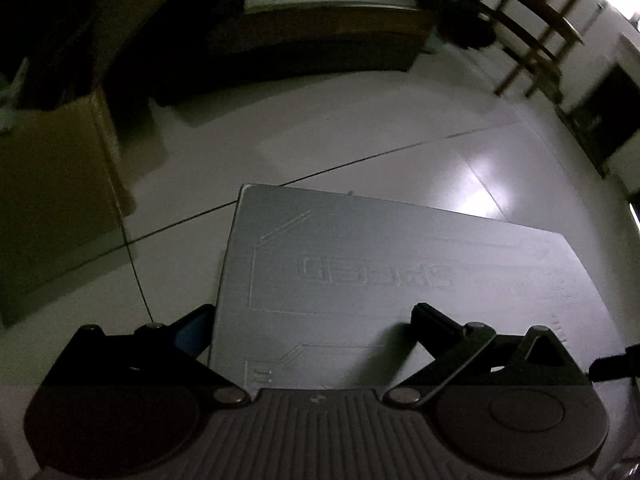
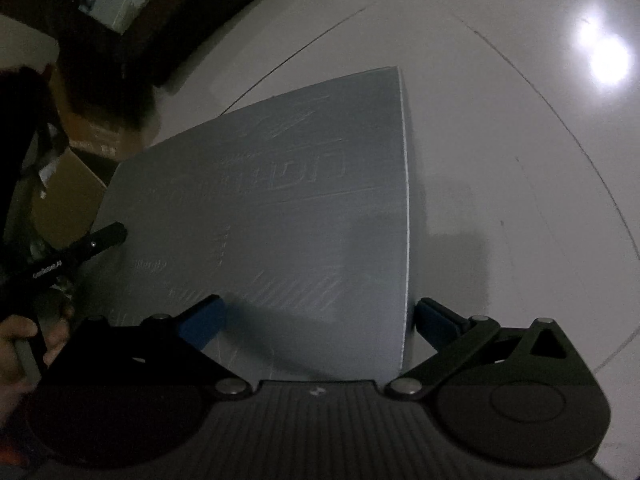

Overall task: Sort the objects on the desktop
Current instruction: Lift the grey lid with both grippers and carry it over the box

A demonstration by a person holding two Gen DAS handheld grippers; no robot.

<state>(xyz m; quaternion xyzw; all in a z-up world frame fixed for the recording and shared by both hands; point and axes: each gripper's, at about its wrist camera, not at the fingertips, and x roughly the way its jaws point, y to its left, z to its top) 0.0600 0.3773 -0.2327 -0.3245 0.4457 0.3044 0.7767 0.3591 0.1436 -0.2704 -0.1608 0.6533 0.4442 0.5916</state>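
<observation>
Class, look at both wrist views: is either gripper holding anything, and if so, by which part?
Nothing is held. The left gripper and right gripper are both open, each straddling a side edge of the grey board without closing on it.

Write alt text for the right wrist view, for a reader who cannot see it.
A flat grey panel with faint embossed lettering lies on a pale tiled floor, its near edge between the open fingers of the right gripper. The left gripper and cardboard boxes sit at the dim left edge.
</observation>
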